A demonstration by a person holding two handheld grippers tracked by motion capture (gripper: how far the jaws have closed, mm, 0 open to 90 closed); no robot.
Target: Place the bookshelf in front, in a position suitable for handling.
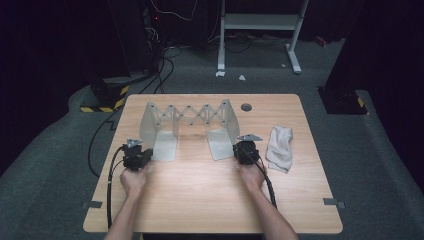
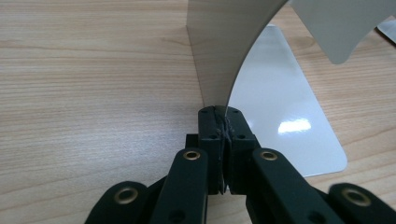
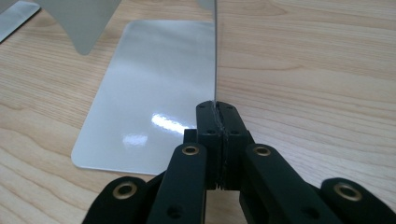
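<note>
Both grippers, left (image 1: pixel 136 152) and right (image 1: pixel 245 146), pinch the expandable metal bookend rack's (image 1: pixel 187 116) end plates, gripped and seemingly ready for sliding.

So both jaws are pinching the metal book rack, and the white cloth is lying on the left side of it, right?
Not quite. The white cloth lies on the right side of the metal book rack, as the high view shows. The rest holds: the left gripper and right gripper each pinch an end plate.

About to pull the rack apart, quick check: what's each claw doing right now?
Left claw: closed on the upright left end plate of the expanding metal rack.
Right claw: closed on the right end plate.
</note>
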